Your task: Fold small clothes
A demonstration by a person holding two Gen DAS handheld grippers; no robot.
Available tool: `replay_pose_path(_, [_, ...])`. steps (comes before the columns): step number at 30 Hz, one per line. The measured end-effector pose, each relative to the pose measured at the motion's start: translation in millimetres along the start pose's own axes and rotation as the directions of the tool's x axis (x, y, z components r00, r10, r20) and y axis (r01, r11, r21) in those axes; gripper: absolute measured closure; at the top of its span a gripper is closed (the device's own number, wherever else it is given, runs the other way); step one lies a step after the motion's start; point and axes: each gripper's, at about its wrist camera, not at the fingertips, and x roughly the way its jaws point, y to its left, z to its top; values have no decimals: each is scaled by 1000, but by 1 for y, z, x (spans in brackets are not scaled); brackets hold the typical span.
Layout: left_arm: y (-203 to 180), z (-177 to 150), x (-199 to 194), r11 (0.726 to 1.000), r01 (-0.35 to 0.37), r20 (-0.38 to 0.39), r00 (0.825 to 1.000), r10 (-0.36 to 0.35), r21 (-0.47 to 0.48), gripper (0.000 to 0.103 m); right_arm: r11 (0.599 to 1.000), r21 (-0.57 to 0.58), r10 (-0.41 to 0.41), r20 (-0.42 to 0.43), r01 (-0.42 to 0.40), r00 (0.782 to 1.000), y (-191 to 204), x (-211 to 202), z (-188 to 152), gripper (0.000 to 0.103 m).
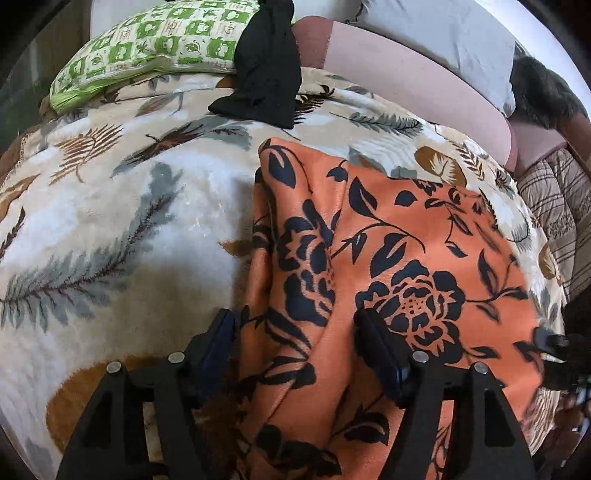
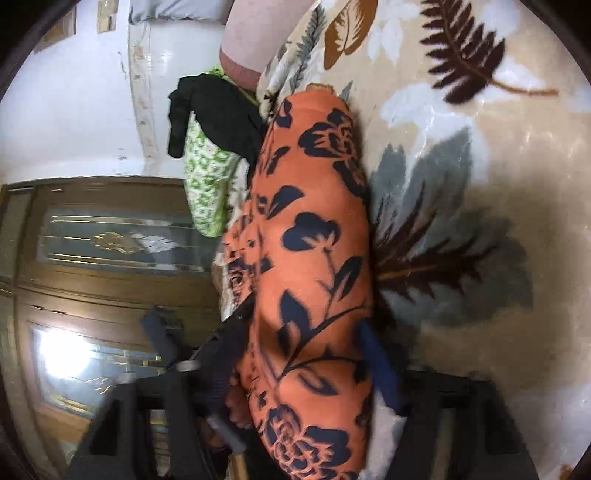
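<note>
The orange floral garment (image 1: 399, 258) lies on the leaf-patterned blanket (image 1: 110, 229) of the bed. The left tool (image 1: 295, 325) stands spread, its fingers apart over a raised fold of the cloth without pressing it. The right tool (image 2: 306, 332) holds a bunched edge of the same garment between its fingers, apparently pinching it, though the view is blurred. A black cloth (image 1: 266, 74) drapes a green patterned pillow (image 1: 155, 48) beyond.

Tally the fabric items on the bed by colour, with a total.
Orange with black flowers: 1, orange floral garment
Black: 1, black garment
Green and white check: 1, green patterned pillow
Beige with leaf print: 1, leaf-print blanket
Pink: 1, pink bolster
Grey: 1, grey pillow
Total: 6
</note>
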Motion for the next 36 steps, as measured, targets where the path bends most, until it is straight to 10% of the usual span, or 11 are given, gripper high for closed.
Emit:
replay_pose_path(5, [2,-3,3,1000,-7,7,1000,7,-4,26,995,62,-80,5,79,997,-25,3,-3,69])
replay_pose_path(8, [2,-2,4,1000,0,13,1000,0,-3,25,999,16,-48,53,47,997,-2,-14,1,29])
replay_pose_path(12, [3,-2,5,1000,4,16,1000,-3,-9,24,997,-15,-71,98,73,993,10,-8,29,23])
replay_pose_path(14, [3,-2,4,1000,7,17,1000,-6,-10,24,995,28,-94,26,94,995,-4,19,44,24])
replay_pose_path(16, [4,-3,3,1000,2,30,1000,-2,-2,24,996,8,-89,3,89,996,4,31,45,76])
replay_pose_path(20, [1,-4,5,1000,2,39,999,-3,8,23,981,-58,-184,57,187,981,14,25,37,77])
replay_pose_path(23, [3,-5,4,1000,5,41,999,-5,1,23,992,84,-100,32,97,994,-14,24,42,53])
replay_pose_path(26, [5,-5,6,1000,11,41,999,-11,-8,22,997,-33,-66,93,69,993,13,13,53,33])
replay_pose_path(29, [4,-5,5,1000,9,43,999,-9,-9,22,988,-29,-149,63,151,987,7,35,79,35])
replay_pose_path(30, [4,-5,5,1000,8,41,999,-7,-9,22,984,17,-179,12,179,984,-6,44,87,68])
replay_pose_path(36, [6,-4,6,1000,9,43,999,-8,-17,20,974,1,-226,68,226,972,-6,42,79,63])
